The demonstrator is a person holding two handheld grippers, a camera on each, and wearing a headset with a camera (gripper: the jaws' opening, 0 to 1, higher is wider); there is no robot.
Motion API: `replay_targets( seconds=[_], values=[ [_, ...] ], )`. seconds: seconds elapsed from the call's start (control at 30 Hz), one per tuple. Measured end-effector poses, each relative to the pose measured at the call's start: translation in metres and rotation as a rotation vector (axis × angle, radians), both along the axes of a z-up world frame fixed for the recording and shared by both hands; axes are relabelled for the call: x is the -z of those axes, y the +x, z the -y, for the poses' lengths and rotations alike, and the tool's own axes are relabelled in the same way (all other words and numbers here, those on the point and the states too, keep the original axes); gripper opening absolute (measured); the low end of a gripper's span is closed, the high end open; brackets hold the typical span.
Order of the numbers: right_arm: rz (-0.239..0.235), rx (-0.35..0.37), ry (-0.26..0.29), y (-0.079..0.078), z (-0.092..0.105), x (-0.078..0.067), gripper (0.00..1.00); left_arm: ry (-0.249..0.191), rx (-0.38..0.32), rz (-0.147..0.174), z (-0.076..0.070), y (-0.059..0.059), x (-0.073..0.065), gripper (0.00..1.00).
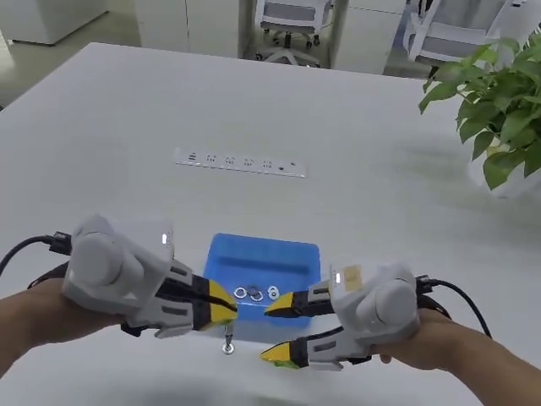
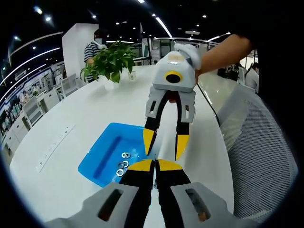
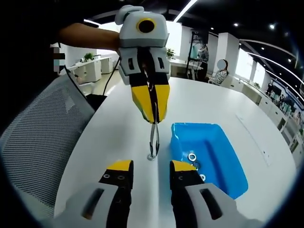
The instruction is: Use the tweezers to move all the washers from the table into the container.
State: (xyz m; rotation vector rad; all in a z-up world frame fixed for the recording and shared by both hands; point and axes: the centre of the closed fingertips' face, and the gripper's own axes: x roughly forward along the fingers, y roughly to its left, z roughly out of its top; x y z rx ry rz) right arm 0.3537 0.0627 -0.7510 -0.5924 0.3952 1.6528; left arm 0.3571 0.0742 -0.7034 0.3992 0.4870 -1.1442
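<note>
- Head view: the left gripper (image 1: pixel 224 311) sits at the lower left, its yellow-tipped jaws pressed together on the tweezers (image 1: pixel 227 334). The tweezers point down to the white table (image 1: pixel 127 110), just in front of the blue container's (image 1: pixel 292 252) near edge. A small metal piece lies at the tweezer tips, too small to identify. The right gripper (image 1: pixel 277 331) is at the lower right with its jaws spread apart, holding nothing. Three washers (image 1: pixel 256 294) lie in a row inside the container, near its front wall. A power strip (image 1: pixel 239 162) lies farther back, and a potted plant (image 1: pixel 499 110) stands at the right edge.
- Left gripper view: the left gripper's (image 2: pixel 154 165) own jaws meet at the tips. The right gripper (image 2: pixel 164 142) faces it from above with its jaws parted, beside the container (image 2: pixel 102 156). The washers (image 2: pixel 123 164) rest on the container's floor.
- Right gripper view: the right gripper's (image 3: pixel 150 166) own jaws stand wide apart with nothing between them. Opposite, the left gripper (image 3: pixel 151 107) clamps the tweezers (image 3: pixel 154 133). The tweezer tips touch the table just beside the container (image 3: pixel 223 156), at what looks like a washer on the table (image 3: pixel 152 156). Three more washers (image 3: pixel 192 156) lie in the container.
</note>
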Motion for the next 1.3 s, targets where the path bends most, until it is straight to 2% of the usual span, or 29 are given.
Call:
replay_targets(
  seconds=[0.77,0.93,1.3],
  values=[
    [0.033,-0.097,-0.02,-0.003,-0.042,0.015,0.16,-0.005,0.005,-0.009,0.0,0.001,-0.001,0.05],
    [0.037,-0.112,-0.021,-0.003,-0.045,0.015,0.11,-0.006,0.007,-0.011,0.0,-0.001,0.0,0.05],
    [0.033,-0.115,-0.031,-0.003,-0.045,0.016,0.09,-0.002,0.006,-0.012,0.0,0.0,0.0,0.05]
  ],
)
